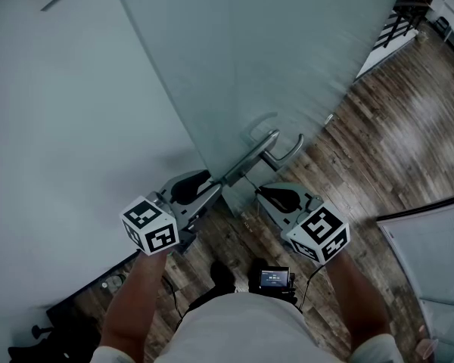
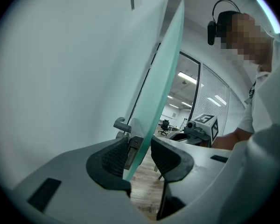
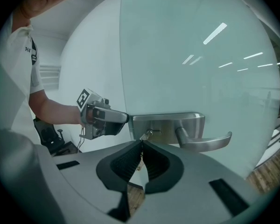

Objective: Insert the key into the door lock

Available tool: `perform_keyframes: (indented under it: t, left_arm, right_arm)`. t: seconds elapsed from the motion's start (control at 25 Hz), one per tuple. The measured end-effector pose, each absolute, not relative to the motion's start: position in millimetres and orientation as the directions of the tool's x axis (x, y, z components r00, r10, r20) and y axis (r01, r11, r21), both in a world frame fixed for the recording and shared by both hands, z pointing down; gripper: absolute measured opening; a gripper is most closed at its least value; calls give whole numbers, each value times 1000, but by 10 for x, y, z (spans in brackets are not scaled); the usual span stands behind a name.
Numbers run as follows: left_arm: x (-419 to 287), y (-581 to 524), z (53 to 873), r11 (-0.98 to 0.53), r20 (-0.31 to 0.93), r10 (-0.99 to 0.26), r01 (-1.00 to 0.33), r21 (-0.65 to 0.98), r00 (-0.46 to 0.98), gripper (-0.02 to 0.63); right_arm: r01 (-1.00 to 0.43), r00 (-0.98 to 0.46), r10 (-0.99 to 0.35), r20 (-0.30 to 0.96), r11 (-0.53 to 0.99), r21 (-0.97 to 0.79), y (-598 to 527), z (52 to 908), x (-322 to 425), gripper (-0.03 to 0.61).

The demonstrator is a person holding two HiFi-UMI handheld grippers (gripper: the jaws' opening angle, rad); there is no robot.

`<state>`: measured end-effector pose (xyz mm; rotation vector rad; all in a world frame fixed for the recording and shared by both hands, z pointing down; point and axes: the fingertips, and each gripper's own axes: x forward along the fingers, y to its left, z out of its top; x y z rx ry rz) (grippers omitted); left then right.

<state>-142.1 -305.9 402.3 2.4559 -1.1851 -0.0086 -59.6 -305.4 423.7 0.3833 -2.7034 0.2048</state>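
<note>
The frosted glass door (image 1: 250, 51) stands ajar over a wood floor (image 1: 378, 127). A steel lock plate (image 3: 168, 124) with a lever handle (image 3: 210, 141) sits at the door's free edge. The left gripper (image 2: 142, 155) straddles that edge at lock height, one pad on each face, clamping the glass. The right gripper (image 3: 142, 143) is level with the lock plate, its jaws pressed together on the key (image 3: 146, 136). The key's tip meets the cylinder just left of the lever. Depth of entry cannot be told.
</note>
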Motion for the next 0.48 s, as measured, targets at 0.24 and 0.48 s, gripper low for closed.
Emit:
perform_keyframes:
  t: [0.24,0.48]
  left_arm:
    - [-1422,-3032,3986,-553,160,-753,-747,369,638,150]
    - [-1430,-3028,3972,-549,151,-761,-751,368,631,150]
  right_arm:
    - [-277,-892,-217,396,956,-100,-3040,4208,-594,17]
    - [-254,-899,-202,388,963,-88,-3051,4232,-604,17]
